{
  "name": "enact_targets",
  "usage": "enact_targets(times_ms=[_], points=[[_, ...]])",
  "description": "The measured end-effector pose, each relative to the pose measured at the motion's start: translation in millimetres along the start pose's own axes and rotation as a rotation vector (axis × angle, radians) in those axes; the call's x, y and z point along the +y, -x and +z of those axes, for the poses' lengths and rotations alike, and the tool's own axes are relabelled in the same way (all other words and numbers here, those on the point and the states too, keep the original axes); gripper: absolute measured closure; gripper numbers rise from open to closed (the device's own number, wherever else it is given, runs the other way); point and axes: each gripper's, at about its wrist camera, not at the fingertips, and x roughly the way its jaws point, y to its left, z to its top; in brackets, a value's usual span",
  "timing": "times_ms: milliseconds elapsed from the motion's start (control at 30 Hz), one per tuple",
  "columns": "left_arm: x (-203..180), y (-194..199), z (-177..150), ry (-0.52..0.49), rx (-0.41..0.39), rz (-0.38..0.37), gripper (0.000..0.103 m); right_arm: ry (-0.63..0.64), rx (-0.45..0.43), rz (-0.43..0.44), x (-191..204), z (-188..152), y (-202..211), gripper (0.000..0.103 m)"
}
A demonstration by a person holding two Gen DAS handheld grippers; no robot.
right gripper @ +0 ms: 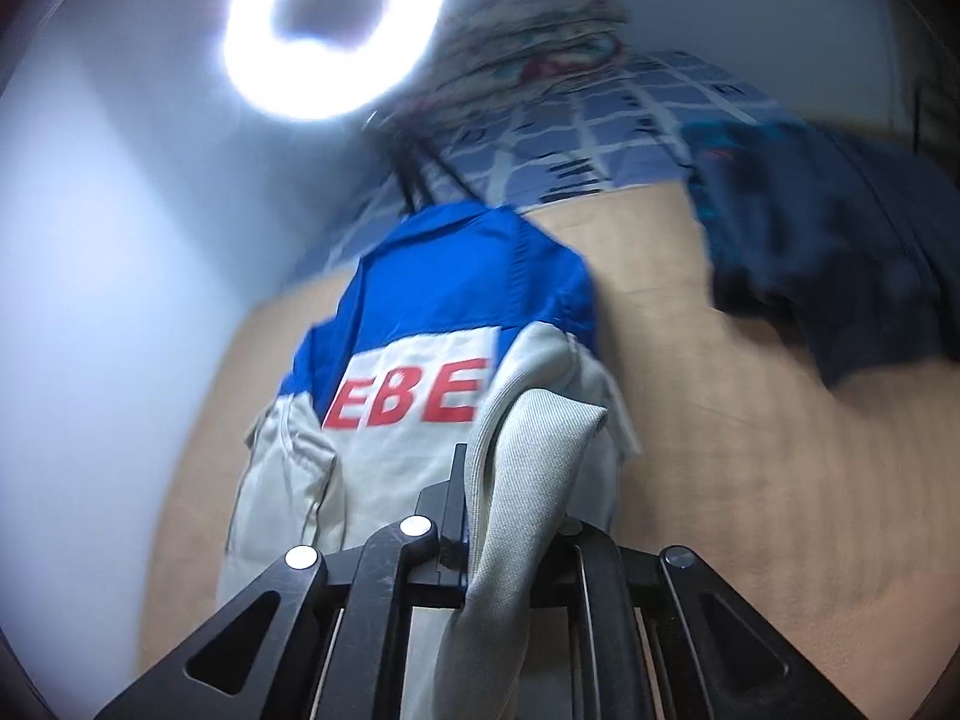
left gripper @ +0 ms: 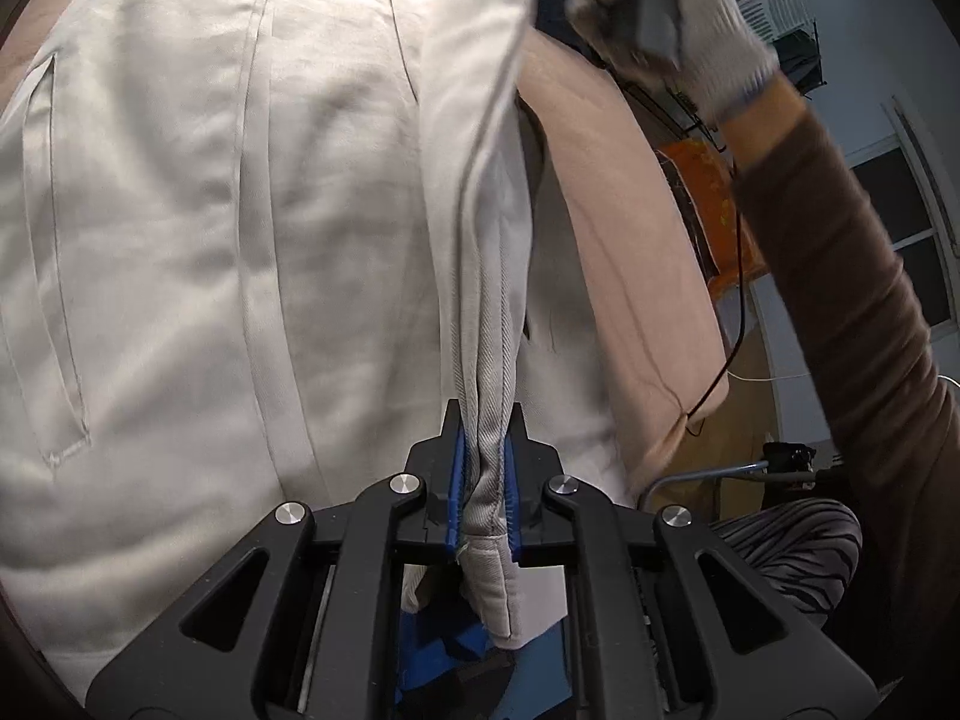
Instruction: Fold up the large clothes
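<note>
I'm working over a tan wooden table (right gripper: 720, 420) in a small room, with a ring light (right gripper: 336, 30) glaring from the pale wall and a blue checked bedspread (right gripper: 630, 114) behind it. A heap of dark blue cloth (right gripper: 828, 276) sits well off to one side of the table.

The jacket (right gripper: 432, 312) lies spread on the table: blue across the shoulders, grey-white below, with red letters on the back. In the left wrist view its pale body fills most of the picture, and a slit pocket (left gripper: 54, 252) shows near the edge.

My left tongs (left gripper: 483, 480) are closed tight on a doubled, stitched hem of the jacket; the cloth runs up from the blue pads as a taut ridge towards my gloved right hand (left gripper: 678, 18). My right tongs (right gripper: 510, 528) are closed too, with a thick fold of grey twill bunched between them and draped over one finger.

I judge the fabric to be a medium-weight cotton twill: soft, limp, not slippery, nothing fragile. It will sag and crease wherever it is unsupported, so the seamed edges and hems are the best places to grip, since the doubled cloth gives the pads something firm. Holding two points along one edge should keep the fold line straight.
</note>
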Motion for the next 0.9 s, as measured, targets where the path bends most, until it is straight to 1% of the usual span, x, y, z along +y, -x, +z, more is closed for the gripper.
enact_targets(times_ms=[33, 67, 100, 167, 200, 233, 267, 300, 333, 367, 400, 433, 467, 500, 533, 567, 600, 633, 667, 733, 800, 867, 900], points=[[0.9, 0.9, -1.8, 0.002, 0.002, -0.001, 0.094, 0.029, 0.011, -0.019, 11.6, 1.2, -5.5, 0.096], [2.4, 1.4, -3.6, 0.005, 0.003, 0.000, 0.094, 0.078, 0.037, -0.049, 32.3, 1.9, -18.0, 0.096], [2.4, 0.8, -4.1, 0.009, 0.004, 0.001, 0.094, 0.101, 0.059, -0.061, 43.1, 2.2, -32.0, 0.096], [9.3, 0.5, -5.8, 0.036, 0.016, -0.001, 0.094, 0.112, 0.118, -0.067, 60.1, -2.6, -62.2, 0.095], [12.8, 0.1, -7.3, 0.051, 0.022, -0.005, 0.094, 0.103, 0.147, -0.049, 64.0, -5.3, -75.4, 0.094], [15.4, 0.5, -7.8, 0.065, 0.027, -0.007, 0.094, 0.079, 0.178, -0.020, 65.5, -8.4, -85.7, 0.081], [16.3, 1.2, -6.1, 0.073, 0.026, -0.008, 0.094, 0.046, 0.192, 0.024, 65.7, -10.0, -90.5, 0.071], [16.1, 2.5, -6.3, 0.078, 0.021, -0.009, 0.094, 0.011, 0.181, 0.071, 61.6, -11.4, -89.7, 0.068], [14.2, 5.3, -7.1, 0.070, 0.016, -0.002, 0.094, -0.033, 0.162, 0.140, 56.0, -11.9, -82.6, 0.061], [12.9, 6.6, -8.2, 0.061, 0.015, 0.004, 0.094, -0.082, 0.145, 0.235, 47.2, -11.6, -73.2, 0.056], [11.8, 7.2, -10.0, 0.050, 0.012, 0.008, 0.094, -0.120, 0.132, 0.333, 39.1, -11.8, -63.8, 0.056], [9.1, 8.3, -9.0, 0.043, 0.010, 0.015, 0.094, -0.146, 0.104, 0.387, 31.1, -12.0, -52.0, 0.056], [4.9, 6.3, -6.6, 0.038, 0.009, 0.020, 0.094, -0.148, 0.068, 0.378, 24.2, -12.6, -38.3, 0.056], [3.3, 6.0, -8.2, 0.035, 0.007, 0.022, 0.094, -0.128, 0.040, 0.343, 21.8, -13.5, -27.0, 0.059], [1.6, 7.3, -9.1, 0.030, 0.004, 0.025, 0.094, -0.091, 0.028, 0.285, 20.3, -16.0, -18.1, 0.070], [0.7, 7.7, -10.2, 0.028, 0.002, 0.026, 0.094, -0.062, 0.029, 0.225, 19.5, -18.9, -14.1, 0.078], [-1.6, 9.7, -10.4, 0.022, -0.005, 0.025, 0.094, -0.025, 0.036, 0.153, 19.7, -25.0, -11.8, 0.079], [-2.1, 12.1, -10.1, 0.014, -0.009, 0.029, 0.094, 0.001, 0.046, 0.113, 21.6, -32.2, -12.3, 0.081], [-4.7, 13.1, -10.8, 0.005, -0.015, 0.034, 0.094, 0.020, 0.059, 0.100, 24.3, -40.3, -14.5, 0.083], [-6.3, 16.3, -11.4, -0.010, -0.025, 0.043, 0.094, 0.054, 0.085, 0.114, 34.7, -56.0, -20.9, 0.084], [-4.6, 19.9, -13.6, -0.018, -0.030, 0.052, 0.094, 0.109, 0.114, 0.105, 49.0, -73.0, -28.5, 0.084], [-4.3, 21.4, -16.2, -0.018, -0.034, 0.055, 0.093, 0.192, 0.160, 0.077, 69.4, -93.6, -49.2, 0.084], [-4.5, 22.3, -17.2, -0.018, -0.037, 0.057, 0.091, 0.212, 0.181, 0.057, 75.5, -101.4, -60.1, 0.084]])
